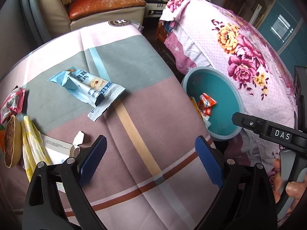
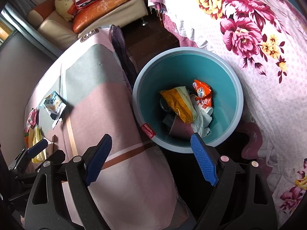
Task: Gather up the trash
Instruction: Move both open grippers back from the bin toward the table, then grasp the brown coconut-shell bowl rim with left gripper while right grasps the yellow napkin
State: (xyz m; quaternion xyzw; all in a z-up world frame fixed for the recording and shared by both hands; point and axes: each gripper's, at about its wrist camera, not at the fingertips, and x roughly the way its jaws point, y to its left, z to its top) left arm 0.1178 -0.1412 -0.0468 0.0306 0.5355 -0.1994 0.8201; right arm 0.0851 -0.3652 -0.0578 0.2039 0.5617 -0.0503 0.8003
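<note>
A teal bin [image 2: 226, 80] stands on the floor between the table and the bed; it also shows in the left wrist view [image 1: 226, 88]. It holds a yellow wrapper [image 2: 178, 103], an orange wrapper [image 2: 203, 94], a cup and tissue. On the table lie a light-blue snack wrapper [image 1: 86, 88], a pink wrapper [image 1: 11, 101], a yellow wrapper [image 1: 32, 145] and a torn paper scrap [image 1: 78, 140]. My left gripper [image 1: 151, 161] is open and empty above the table's near part. My right gripper [image 2: 151, 159] is open and empty above the table edge, near the bin's rim.
The table wears a pink, grey and brown checked cloth [image 1: 134, 61]. A bed with a floral cover [image 1: 239, 44] lies right of the bin. A sofa [image 1: 96, 5] with cushions stands behind the table. A brown bowl-like piece [image 1: 11, 141] sits at the table's left edge.
</note>
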